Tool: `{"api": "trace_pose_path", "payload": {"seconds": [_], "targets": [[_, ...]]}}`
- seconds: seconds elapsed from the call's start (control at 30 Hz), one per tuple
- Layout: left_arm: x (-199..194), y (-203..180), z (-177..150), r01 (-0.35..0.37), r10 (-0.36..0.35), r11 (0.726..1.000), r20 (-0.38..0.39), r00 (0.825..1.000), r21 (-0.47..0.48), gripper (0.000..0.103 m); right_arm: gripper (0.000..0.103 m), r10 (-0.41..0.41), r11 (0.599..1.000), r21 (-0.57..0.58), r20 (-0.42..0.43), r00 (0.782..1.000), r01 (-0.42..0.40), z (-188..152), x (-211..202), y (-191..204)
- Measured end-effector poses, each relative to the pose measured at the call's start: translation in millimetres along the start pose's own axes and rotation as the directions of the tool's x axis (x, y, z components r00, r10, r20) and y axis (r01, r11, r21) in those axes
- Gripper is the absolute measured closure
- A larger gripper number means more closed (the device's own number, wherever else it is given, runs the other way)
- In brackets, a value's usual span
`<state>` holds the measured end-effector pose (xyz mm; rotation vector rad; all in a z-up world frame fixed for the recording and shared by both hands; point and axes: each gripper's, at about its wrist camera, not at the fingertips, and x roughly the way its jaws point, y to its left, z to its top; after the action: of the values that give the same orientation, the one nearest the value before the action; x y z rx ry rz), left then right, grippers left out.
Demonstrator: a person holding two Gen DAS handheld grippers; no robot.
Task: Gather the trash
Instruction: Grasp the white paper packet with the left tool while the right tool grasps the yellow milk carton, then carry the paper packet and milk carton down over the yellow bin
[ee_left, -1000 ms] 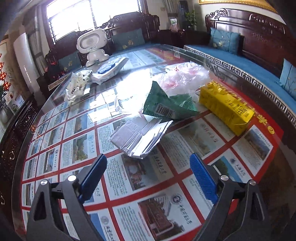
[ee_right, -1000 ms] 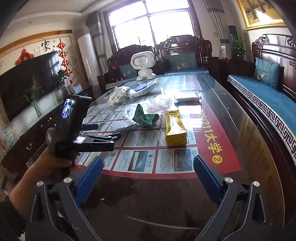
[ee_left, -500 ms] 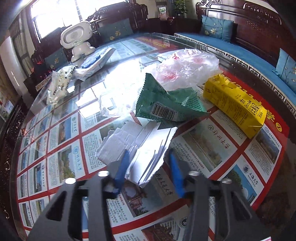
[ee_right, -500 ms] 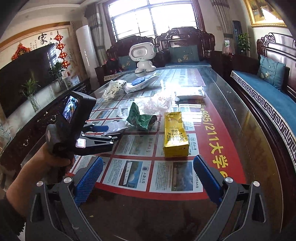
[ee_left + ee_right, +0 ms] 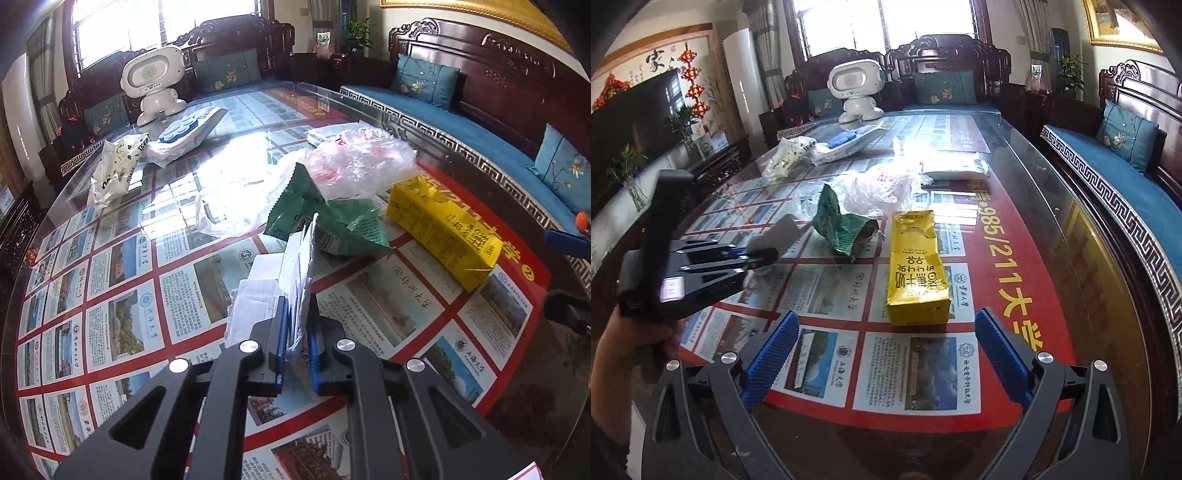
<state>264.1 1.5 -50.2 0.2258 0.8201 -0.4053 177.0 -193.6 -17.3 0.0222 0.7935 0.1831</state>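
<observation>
My left gripper [image 5: 295, 343] is shut on a flattened white and silver wrapper [image 5: 291, 273] and holds it lifted off the glass table; it also shows in the right wrist view [image 5: 783, 236]. Behind it lie a crumpled green snack bag [image 5: 325, 218], a clear plastic bag [image 5: 358, 162] and a yellow drink carton [image 5: 443, 229]. My right gripper [image 5: 882, 354] is open and empty, low over the table, with the yellow carton [image 5: 918, 269] just ahead between its fingers. The green bag [image 5: 842, 229] lies left of the carton.
A white toy robot [image 5: 155, 81] stands at the table's far end beside a white and blue pack [image 5: 184, 133] and a white printed bag [image 5: 114, 170]. A blue-cushioned wooden bench [image 5: 1115, 177] runs along the right. A glass-topped table [image 5: 1034, 221] carries printed sheets.
My left gripper closed on the white wrapper and raised it off the table. My right gripper moved forward toward the yellow carton and stayed open.
</observation>
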Motion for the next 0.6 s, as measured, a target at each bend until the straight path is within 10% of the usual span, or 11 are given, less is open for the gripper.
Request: {"api": "trace_pose_path", "payload": {"seconds": [0.27,0.37,0.43,0.6], "targets": [[-14.7,-3.9,-1.8,0.048,-0.047,0.999,0.026,0.999,-0.023,0.093,0.028,-0.134,0.991,-0.008,-0.114,0.984,0.134,22.6,57.6,-14.5],[-18.5,-3.1,-3.7,0.057,-0.056,0.998,0.032,0.998,-0.029,0.093,0.031,-0.145,0.989,-0.007,-0.142,0.979,0.146,25.8,72.5,-16.6],[-20.4,-2.9,-5.5,0.055,-0.054,0.998,0.033,0.998,-0.031,0.093,0.054,-0.119,0.993,-0.003,-0.181,0.976,0.121,25.5,82.1,-18.7],[-25.4,-3.2,-10.6,0.066,-0.065,0.997,0.029,0.997,-0.036,0.094,0.055,-0.091,0.995,0.013,-0.180,0.979,0.095,17.7,76.0,-21.3]]}}
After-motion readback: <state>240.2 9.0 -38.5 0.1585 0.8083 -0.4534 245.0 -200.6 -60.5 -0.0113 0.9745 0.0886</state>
